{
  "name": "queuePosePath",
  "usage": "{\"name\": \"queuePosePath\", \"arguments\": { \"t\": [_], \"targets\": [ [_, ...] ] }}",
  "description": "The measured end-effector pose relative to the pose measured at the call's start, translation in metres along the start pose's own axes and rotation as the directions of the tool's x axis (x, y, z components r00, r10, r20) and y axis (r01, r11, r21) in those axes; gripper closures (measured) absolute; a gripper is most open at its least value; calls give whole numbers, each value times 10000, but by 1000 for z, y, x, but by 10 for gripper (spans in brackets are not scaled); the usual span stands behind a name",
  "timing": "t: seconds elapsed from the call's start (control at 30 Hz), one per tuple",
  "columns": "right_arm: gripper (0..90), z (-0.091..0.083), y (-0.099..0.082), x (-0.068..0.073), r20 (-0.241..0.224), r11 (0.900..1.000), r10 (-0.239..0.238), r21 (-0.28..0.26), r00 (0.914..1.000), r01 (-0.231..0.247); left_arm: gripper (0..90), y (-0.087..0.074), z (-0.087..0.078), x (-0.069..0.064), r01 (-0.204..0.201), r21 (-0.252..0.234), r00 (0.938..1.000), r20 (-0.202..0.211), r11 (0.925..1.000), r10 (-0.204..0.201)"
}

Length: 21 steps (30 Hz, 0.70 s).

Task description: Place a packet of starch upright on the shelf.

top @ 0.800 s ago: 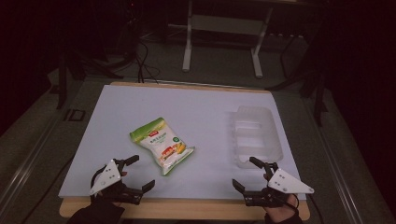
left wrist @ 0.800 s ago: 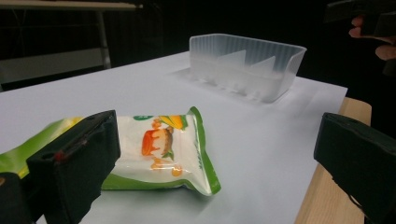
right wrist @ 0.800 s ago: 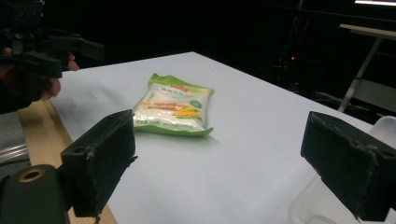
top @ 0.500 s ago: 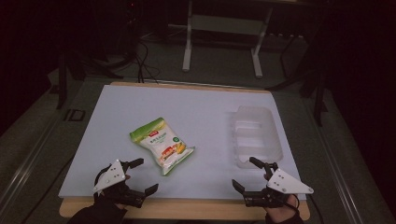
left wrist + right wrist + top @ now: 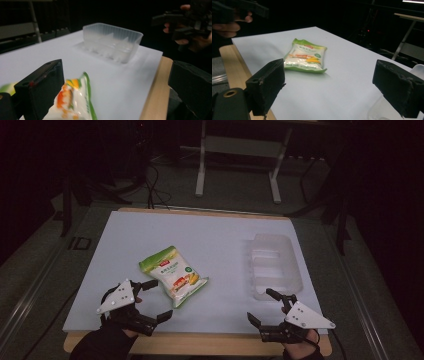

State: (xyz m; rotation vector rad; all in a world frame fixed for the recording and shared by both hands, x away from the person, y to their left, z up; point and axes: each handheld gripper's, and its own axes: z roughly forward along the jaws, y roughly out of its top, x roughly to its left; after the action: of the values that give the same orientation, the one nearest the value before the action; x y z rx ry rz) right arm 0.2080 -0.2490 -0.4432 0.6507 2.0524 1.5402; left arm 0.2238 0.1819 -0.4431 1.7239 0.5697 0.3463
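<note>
A green and white snack bag lies flat on the white table sheet, left of centre. My left gripper is open just in front of the bag's near corner. In the left gripper view its jaws stand wide, with the bag's edge beside the left jaw and untouched. My right gripper is open near the front right, just short of a clear plastic tray. From the right gripper the bag lies farther off, and nothing sits between the jaws.
The sheet covers a wooden table whose front edge shows bare. The clear tray looks empty. Behind the table stand a metal frame and cables on a dark floor.
The left gripper has shifted slightly near the bag's corner. The right gripper, bag and tray have stayed where they were.
</note>
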Motion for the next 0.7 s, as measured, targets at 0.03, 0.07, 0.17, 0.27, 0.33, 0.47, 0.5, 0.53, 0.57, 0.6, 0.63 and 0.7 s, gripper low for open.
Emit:
{"name": "queuePosePath", "arguments": {
  "t": [0.03,0.07,0.17,0.27,0.33,0.47,0.5,0.53,0.57,0.6,0.63,0.7],
  "targets": [
    [107,0,0,0,5,10000,-13,-66,10000,13,9,3,0,2,-26,-46,10000,-40,10000,26],
    [107,-1,1,0,-10,10000,-16,-74,10000,16,9,7,0,5,-49,-70,10000,-76,10000,49],
    [107,-2,2,1,-40,9999,-21,-149,10000,21,9,15,2,13,-107,31,9997,-208,9999,107],
    [107,-1,2,1,-77,9999,-5,-161,10000,3,10,20,6,22,-67,264,9991,-419,9996,78],
    [107,-1,2,1,-40,9999,-16,-160,10000,15,10,23,7,29,-18,170,9983,-582,9999,27],
    [107,-1,1,1,-97,10000,50,-68,9999,-50,10,30,11,44,258,155,9947,-997,9995,-241],
    [107,-1,1,1,-62,10000,37,-84,10000,-37,10,31,12,48,281,184,9929,-1159,9994,-258],
    [107,0,1,1,-68,10000,18,-88,10000,-19,10,32,13,52,338,249,9912,-1288,9991,-303],
    [107,0,1,1,-102,10000,15,-70,9999,-16,10,32,13,52,338,249,9912,-1288,9991,-303],
    [107,0,1,1,-64,10000,1,-86,10000,-2,10,34,15,62,512,311,9859,-1607,9982,-456],
    [107,0,1,1,-82,10000,-9,-92,10000,8,11,34,16,67,652,363,9826,-1764,9972,-578],
    [107,-1,1,2,-78,9999,-73,-93,9999,73,11,33,17,78,808,387,9751,-2101,9960,-709]
  ]
}}
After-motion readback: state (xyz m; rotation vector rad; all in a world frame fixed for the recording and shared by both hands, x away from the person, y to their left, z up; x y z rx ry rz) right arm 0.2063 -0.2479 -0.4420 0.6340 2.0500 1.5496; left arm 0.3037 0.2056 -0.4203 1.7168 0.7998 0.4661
